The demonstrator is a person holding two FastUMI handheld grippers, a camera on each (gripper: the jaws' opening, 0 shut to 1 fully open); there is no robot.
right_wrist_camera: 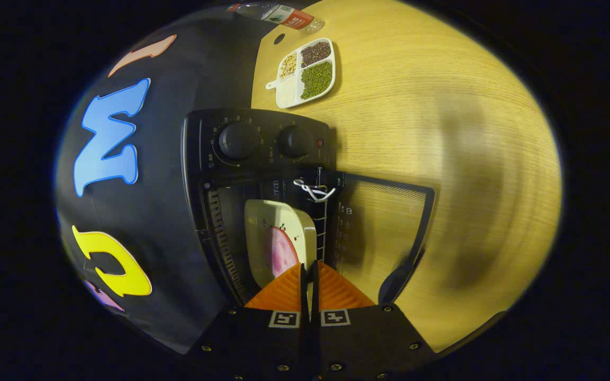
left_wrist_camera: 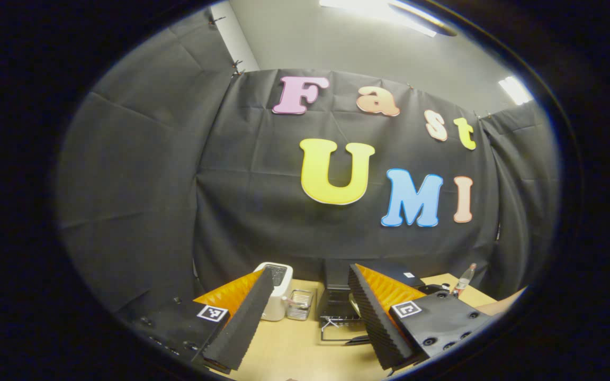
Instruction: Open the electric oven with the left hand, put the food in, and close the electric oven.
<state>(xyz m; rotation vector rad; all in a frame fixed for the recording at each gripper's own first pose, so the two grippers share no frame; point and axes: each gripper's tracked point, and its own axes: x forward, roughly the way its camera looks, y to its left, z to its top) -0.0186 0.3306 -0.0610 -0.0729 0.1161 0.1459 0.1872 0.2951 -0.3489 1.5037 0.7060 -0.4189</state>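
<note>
The bench is a pale wood top, and on it sits the black oven, seen turned on its side in the right gripper view, with two knobs on its panel. Its glass door lies fully open, flat over the bench, the handle at its far edge. Inside the cavity, on the wire rack, sits the cream plate with the pink food on it. The right gripper has its jaws pressed together on the near rim of the plate, so the plate is pinched and already within the oven mouth.

The step in hand looks like setting the plate down on the rack. To do it well, I would push the plate a little deeper so its near rim clears the door's swing, keep it level so the food does not slide, then part the jaws and draw straight back without brushing the rack or door.

The left gripper hangs well back and raised, jaws spread wide and holding nothing, ready for the door.

The left gripper view offers the wider room: a white toaster with a small wire basket just beside it, left of the oven. The right gripper view gives the oven's inside, plus a divided dish of beans beyond the oven. A bottle appears in both.
</note>
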